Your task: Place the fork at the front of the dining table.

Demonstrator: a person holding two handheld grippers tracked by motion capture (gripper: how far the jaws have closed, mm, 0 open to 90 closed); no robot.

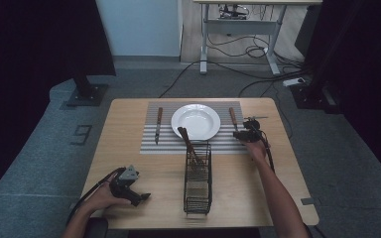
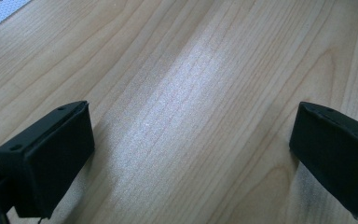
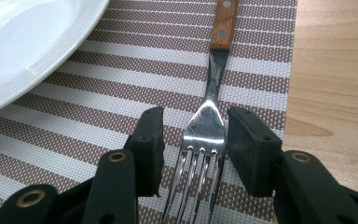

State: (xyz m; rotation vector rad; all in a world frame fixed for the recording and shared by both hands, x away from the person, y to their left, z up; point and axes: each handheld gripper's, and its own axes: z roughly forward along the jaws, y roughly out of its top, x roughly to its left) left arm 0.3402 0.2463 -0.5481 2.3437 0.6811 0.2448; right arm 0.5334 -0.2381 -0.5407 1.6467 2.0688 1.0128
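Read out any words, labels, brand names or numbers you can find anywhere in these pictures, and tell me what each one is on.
"9": a pale mark shaped like that digit on the grey floor left of the table; it may be only tape.
No other text: nothing readable on the plate, the fork, the mat, the basket, the left gripper or the right gripper.

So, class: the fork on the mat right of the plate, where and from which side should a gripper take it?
Grip the fork across its narrow metal neck, just behind the tines, coming down from above. It lies flat on the mat, so only its two side edges are free. The right gripper already straddles it there, jaws either side, with gaps showing. The wooden handle is wider, a fair second choice.
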